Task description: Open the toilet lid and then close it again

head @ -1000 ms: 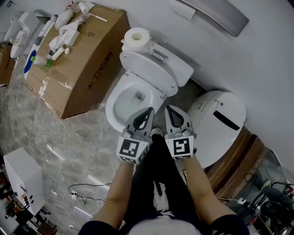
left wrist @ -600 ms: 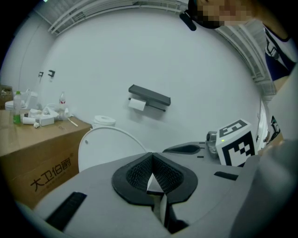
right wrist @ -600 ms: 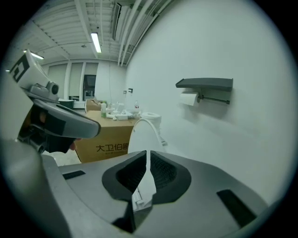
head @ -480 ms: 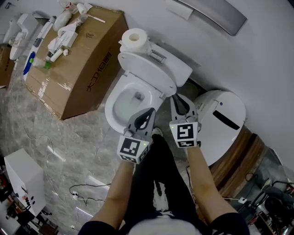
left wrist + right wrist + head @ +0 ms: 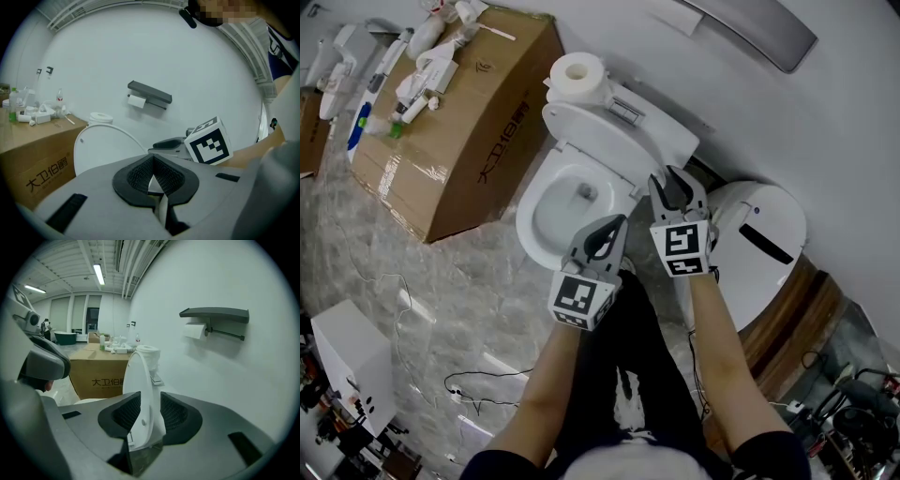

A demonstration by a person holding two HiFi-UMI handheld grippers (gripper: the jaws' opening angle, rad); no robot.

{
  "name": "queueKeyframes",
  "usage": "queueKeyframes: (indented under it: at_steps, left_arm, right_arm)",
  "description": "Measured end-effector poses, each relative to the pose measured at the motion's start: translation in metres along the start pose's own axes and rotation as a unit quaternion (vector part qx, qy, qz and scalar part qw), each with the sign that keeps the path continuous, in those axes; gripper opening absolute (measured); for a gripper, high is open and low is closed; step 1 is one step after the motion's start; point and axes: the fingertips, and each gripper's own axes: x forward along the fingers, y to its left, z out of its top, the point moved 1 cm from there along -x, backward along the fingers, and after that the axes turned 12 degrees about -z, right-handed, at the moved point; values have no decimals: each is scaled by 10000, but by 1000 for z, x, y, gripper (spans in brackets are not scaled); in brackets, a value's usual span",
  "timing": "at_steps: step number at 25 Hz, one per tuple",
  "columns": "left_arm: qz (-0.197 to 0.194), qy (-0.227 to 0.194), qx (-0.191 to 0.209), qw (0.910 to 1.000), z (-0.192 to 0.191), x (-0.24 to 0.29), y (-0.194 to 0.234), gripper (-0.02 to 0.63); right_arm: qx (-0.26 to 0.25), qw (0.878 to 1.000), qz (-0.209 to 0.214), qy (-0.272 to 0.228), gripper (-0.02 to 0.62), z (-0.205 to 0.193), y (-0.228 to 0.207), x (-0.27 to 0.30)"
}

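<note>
— What is the floor [image 5: 469,281] like?
— Grey and shiny, with wavy lines.
— What stands on it?
— A white toilet [image 5: 530,230] near the top middle. A big brown cardboard box [image 5: 478,141] is at the upper left, just beside the toilet.
— Anything else?
— A white box [image 5: 342,361] at the lower left, a thin black cable [image 5: 478,380] near the bottom, and a round white thing [image 5: 769,244] at the right.

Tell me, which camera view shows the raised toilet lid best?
The head view: the whole toilet lid shows from above, raised in front of the tank. The left gripper view shows its broad face, lower part hidden. The right gripper view shows only its edge, close up.
</note>
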Motion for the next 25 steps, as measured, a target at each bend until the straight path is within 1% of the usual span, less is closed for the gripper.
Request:
queueKeyframes:
  at_steps: [5, 10, 12, 14, 20, 23, 25]
  left_arm:
    - [-6, -4, -16, 10000, 1, 5, 4, 5]
    - [57, 76, -51, 9999, -1, 5, 10, 5]
    - [124, 115, -58, 9998, -3, 4, 14, 5]
    - [200, 135, -89, 9997, -5, 3, 17, 5]
    - [260, -17, -652, 9975, -10, -2, 29, 9]
    - [316, -74, -771, 9965, -12, -6, 35, 57]
    - [384, -71, -832, 9958, -15, -8, 38, 61]
  right_arm:
    - [-273, 9996, 68, 52, 95, 2, -1, 20]
    - [-109, 9988, 425, 235, 91, -3, 7, 31]
    - [-137, 9987, 430, 241, 46, -3, 7, 31]
    - [-133, 9986, 469, 214, 37, -4, 8, 30]
    - [-109, 9982, 576, 143, 37, -4, 16, 24]
    - [-144, 9978, 645, 93, 37, -4, 25, 18]
    - [-162, 9974, 705, 64, 37, -5, 30, 13]
